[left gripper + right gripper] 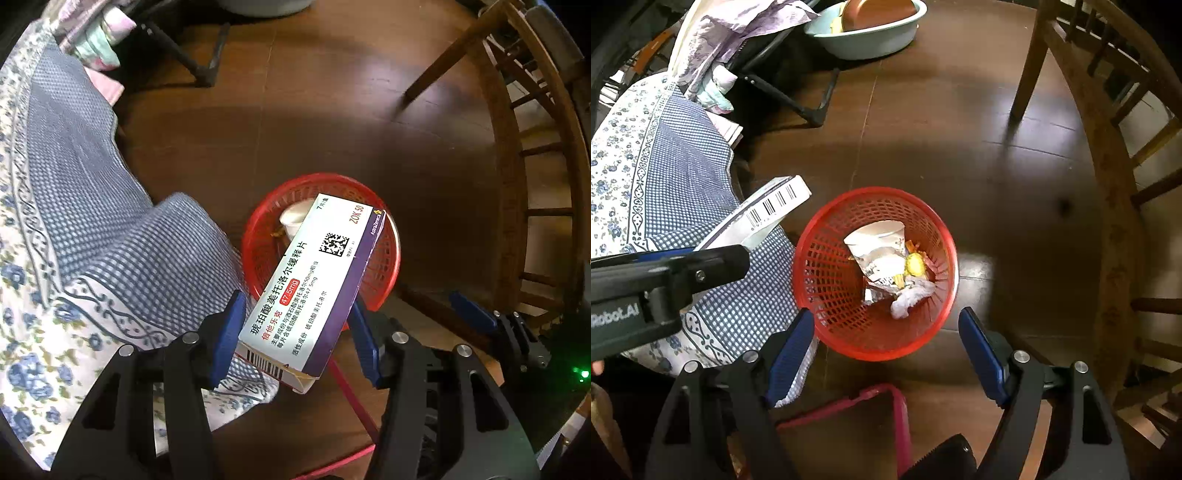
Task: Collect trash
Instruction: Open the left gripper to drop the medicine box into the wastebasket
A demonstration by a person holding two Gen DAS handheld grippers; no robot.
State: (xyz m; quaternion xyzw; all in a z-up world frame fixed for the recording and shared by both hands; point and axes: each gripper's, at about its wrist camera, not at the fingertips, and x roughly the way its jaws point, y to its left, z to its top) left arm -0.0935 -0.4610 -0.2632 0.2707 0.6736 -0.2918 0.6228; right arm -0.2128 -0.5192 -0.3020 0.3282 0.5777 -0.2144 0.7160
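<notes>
Two tools are in view above a dark wooden floor (960, 122). The left tool (295, 332) points downward and is clamped on a medicine box (314, 284), its blue pads pressed against the box's two long edges. The box is white and purple with printed text and a square code, and it hangs tilted over the near rim of a red mesh basket (827, 280). In the right wrist view the box (764, 210) appears at the left, barcode end outward, held above a blue checked cloth (683, 177) beside the basket.

The right tool (886, 347) has its jaws wide apart with nothing between them; it hangs over the basket's near rim. No earlier view is supplied for comparison.

Inside the basket lie a crushed white paper cup (879, 240), a yellow scrap (916, 266) and crumpled white paper (912, 299). A wooden chair (1108, 184) stands to the right, and a pale green basin (871, 33) sits on the floor at the far side.
</notes>
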